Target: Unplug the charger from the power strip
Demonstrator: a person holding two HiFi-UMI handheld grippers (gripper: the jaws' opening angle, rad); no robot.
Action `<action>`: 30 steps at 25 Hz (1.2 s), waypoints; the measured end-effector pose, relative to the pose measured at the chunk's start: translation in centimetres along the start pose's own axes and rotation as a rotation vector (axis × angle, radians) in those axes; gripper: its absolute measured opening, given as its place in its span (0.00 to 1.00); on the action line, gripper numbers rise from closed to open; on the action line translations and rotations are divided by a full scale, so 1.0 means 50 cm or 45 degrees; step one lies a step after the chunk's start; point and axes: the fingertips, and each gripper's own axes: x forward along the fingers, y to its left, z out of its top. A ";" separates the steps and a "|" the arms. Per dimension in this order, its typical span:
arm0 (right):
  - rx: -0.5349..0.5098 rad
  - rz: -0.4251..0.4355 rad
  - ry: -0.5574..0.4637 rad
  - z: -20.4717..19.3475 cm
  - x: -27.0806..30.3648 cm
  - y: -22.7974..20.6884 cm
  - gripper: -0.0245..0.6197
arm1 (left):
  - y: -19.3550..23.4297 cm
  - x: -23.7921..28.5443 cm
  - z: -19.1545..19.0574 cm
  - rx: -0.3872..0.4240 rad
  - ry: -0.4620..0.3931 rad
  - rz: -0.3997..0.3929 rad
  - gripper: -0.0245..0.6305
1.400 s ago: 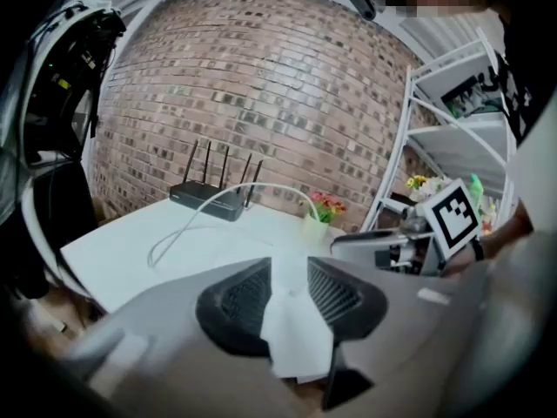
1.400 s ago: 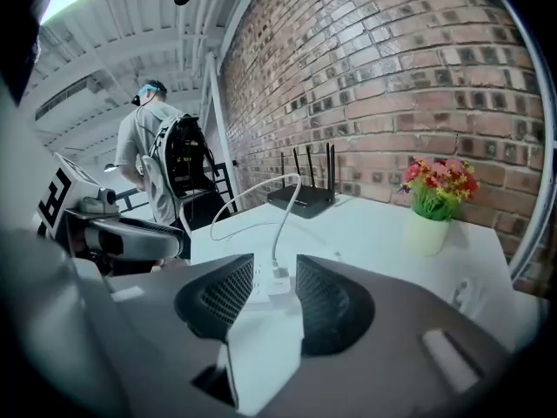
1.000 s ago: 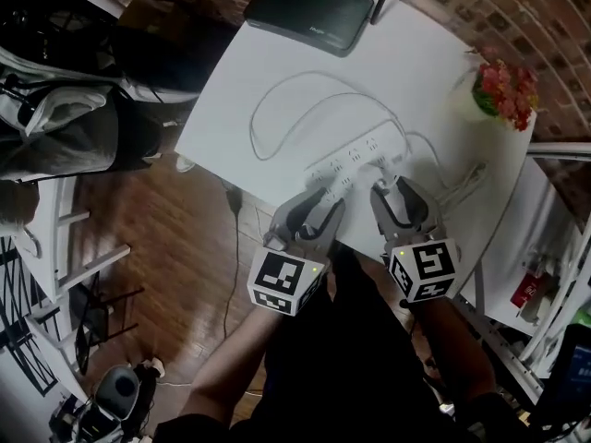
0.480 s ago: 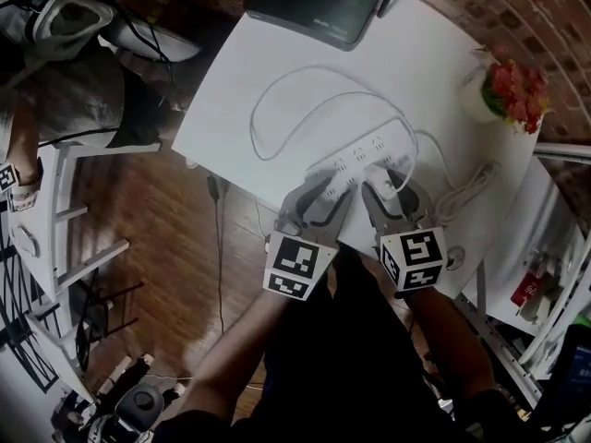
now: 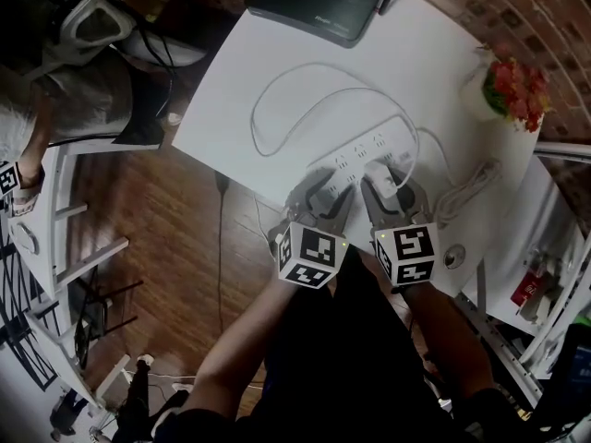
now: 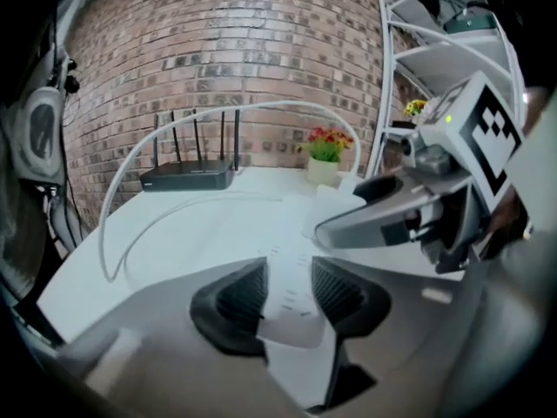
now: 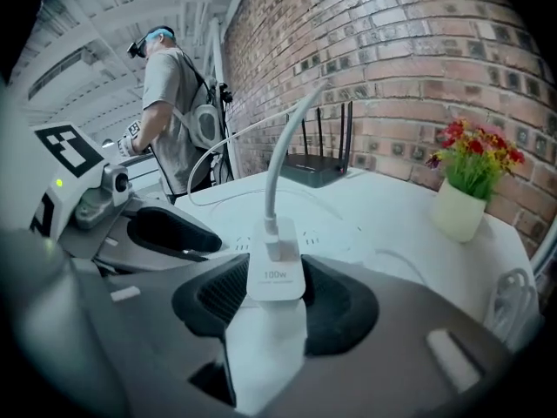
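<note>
A white power strip [image 5: 371, 148] lies on the white table [image 5: 231, 109], with its cable looping toward the far side. A white charger [image 7: 275, 273] marked 100w stands plugged in the strip, its white cord [image 7: 280, 155] rising from its top. My right gripper [image 7: 277, 287] has the charger between its black pads, which touch both of its sides while the jaws close. In the head view that gripper [image 5: 392, 188] sits at the strip's right part. My left gripper [image 6: 290, 291] is shut on the strip's near end [image 6: 291, 307], just left of the right one.
A black router [image 5: 319, 0] with antennas stands at the table's far edge. A white pot of red flowers [image 5: 506, 86] is at the far right, with a coiled white cable [image 5: 466, 192] before it. A person [image 7: 174, 103] stands left of the table. Metal shelving [image 5: 545, 275] flanks the right.
Both grippers have sunk toward the strip. The left one rolled and came down onto the strip's near end; the right one settled round the charger.
</note>
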 end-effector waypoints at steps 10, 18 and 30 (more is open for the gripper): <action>-0.087 -0.030 -0.012 0.004 -0.004 -0.003 0.26 | 0.001 0.005 -0.007 0.015 -0.005 0.033 0.29; -0.099 -0.045 -0.002 0.007 -0.004 -0.002 0.26 | 0.003 0.006 -0.008 0.016 -0.028 0.052 0.29; -0.074 -0.046 -0.078 0.032 -0.050 0.008 0.26 | 0.003 0.004 -0.006 -0.026 -0.036 0.065 0.29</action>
